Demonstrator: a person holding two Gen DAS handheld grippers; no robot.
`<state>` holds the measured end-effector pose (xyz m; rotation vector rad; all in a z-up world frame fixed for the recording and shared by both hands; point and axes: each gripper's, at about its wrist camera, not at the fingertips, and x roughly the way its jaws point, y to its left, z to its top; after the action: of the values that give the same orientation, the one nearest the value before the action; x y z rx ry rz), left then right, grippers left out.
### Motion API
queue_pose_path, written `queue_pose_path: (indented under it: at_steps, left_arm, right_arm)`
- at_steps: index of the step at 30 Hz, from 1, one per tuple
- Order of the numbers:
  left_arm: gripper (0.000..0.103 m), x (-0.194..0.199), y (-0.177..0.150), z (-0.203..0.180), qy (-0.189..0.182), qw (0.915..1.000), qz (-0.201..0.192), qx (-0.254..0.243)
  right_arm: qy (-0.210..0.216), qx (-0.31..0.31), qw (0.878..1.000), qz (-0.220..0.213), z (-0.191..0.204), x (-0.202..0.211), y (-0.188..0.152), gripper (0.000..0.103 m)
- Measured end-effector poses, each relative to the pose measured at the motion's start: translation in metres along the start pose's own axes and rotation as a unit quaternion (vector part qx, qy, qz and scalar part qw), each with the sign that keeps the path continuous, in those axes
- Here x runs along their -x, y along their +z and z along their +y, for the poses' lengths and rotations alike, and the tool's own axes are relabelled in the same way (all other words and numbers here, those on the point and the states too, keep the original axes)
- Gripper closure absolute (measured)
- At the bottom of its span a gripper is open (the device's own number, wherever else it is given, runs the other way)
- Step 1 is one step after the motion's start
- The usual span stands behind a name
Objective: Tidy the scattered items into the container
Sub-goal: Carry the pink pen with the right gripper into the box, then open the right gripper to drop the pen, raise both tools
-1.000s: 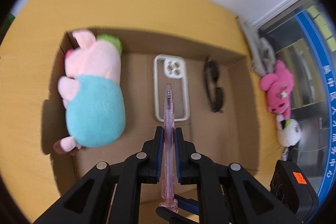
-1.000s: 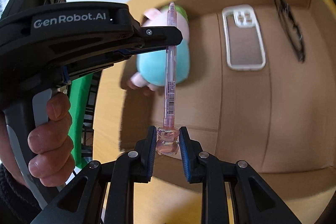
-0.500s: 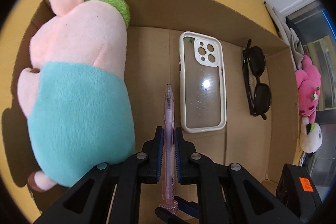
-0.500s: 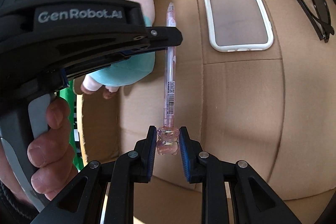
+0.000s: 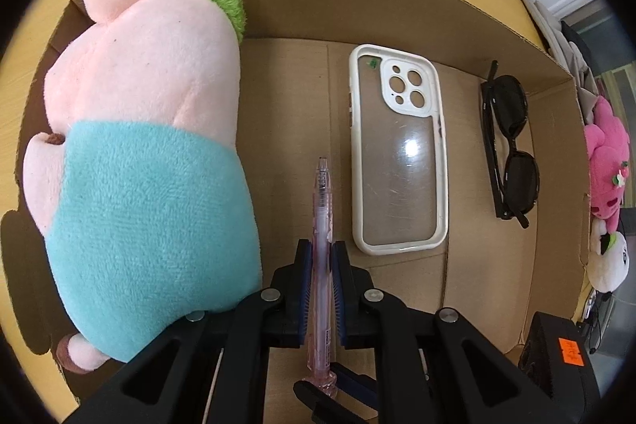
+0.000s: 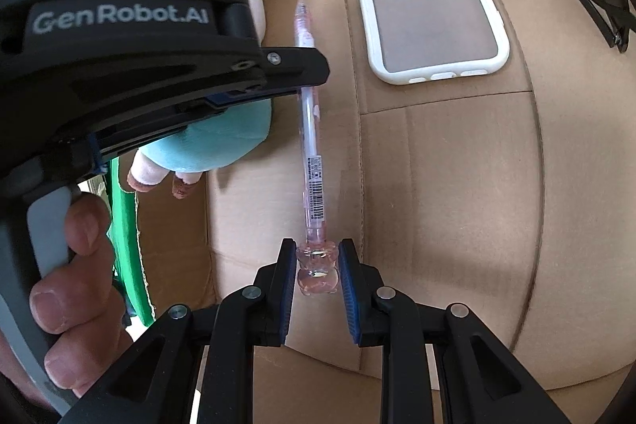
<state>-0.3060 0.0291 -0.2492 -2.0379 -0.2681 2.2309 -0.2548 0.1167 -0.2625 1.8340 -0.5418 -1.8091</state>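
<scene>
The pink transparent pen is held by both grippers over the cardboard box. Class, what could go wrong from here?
1. The pink transparent pen is clamped by the left gripper and right gripper; uneven release could flick it.
2. It may drop onto the white-rimmed clear phone case or the pink-and-teal plush pig.

"GenRobot.AI" stands in pale letters on the black side of the left gripper (image 6: 306, 66) — at ten o'clock in the right wrist view — while the barcode label on the pink pen (image 6: 312, 161) is too small to read.
</scene>
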Motion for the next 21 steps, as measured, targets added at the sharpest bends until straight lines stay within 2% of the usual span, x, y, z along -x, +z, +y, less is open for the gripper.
queue_pose_path:
  at_steps: [12,15,18,20,21]
  left_arm:
    - [0.091,0.010,-0.010,0.002,0.020,0.9998,-0.005,0.002]
    - [0.088,0.016,-0.015,0.005,0.018,0.9998,-0.007,0.004]
    - [0.080,0.032,-0.022,0.014,0.016,0.9996,-0.019,0.015]
    - [0.074,0.046,-0.029,0.019,0.005,0.9992,-0.034,0.019]
    - [0.072,0.054,-0.034,0.022,0.005,0.9989,-0.042,0.017]
  right_arm:
    - [0.009,-0.013,1.000,-0.005,-0.006,0.000,0.000,0.077]
    - [0.016,-0.022,1.000,-0.005,-0.009,0.000,0.001,0.077]
    - [0.025,-0.028,0.999,-0.009,-0.012,0.002,0.000,0.067]
    - [0.031,-0.030,0.999,-0.017,-0.013,0.007,-0.002,0.051]
    - [0.031,-0.032,0.999,-0.021,-0.013,0.011,-0.003,0.048]
